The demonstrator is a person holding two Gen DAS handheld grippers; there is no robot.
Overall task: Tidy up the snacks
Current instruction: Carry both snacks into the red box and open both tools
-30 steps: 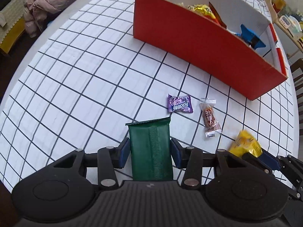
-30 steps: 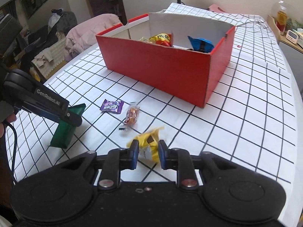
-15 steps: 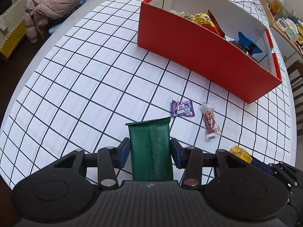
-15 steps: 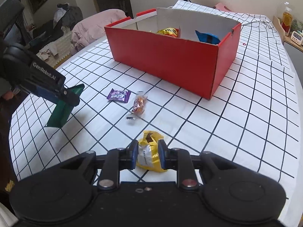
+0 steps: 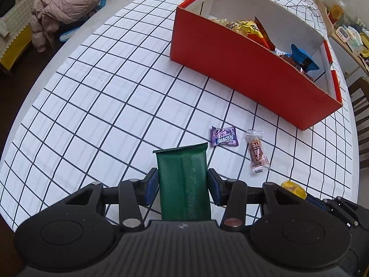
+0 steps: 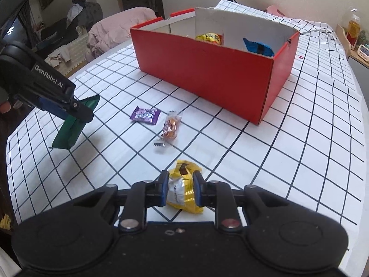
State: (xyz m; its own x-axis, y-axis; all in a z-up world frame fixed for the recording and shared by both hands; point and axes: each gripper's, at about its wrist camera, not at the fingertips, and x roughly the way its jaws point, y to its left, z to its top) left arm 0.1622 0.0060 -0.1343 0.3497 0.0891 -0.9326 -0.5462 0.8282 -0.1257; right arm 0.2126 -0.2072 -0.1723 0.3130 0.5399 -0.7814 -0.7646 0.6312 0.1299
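Left claw (image 5: 183, 182) pinches the green packet (image 5: 183, 180) and right claw (image 6: 180, 190) pinches the yellow packet (image 6: 183, 190), both lifted off the counter (image 6: 299, 138). Carrying looks to be the step; next, each likely needs raising over the wall of the red box (image 6: 207, 73) ahead. A purple candy (image 6: 144, 115) and brown candy (image 6: 170, 127) lie between claws and box.

The left gripper (image 5: 183, 185) has a matte black body with a ribbed centre panel, a round black disc on each side, and angular black links. Its fingers carry blue pads (image 5: 151, 184). A silver screw sits near the left link and a copper-coloured one near the right. The right gripper (image 6: 181, 189) looks the same, with blue pads (image 6: 164, 190) too. Seen from the right camera, the left gripper's side bears white "GenRobot.AI" lettering.
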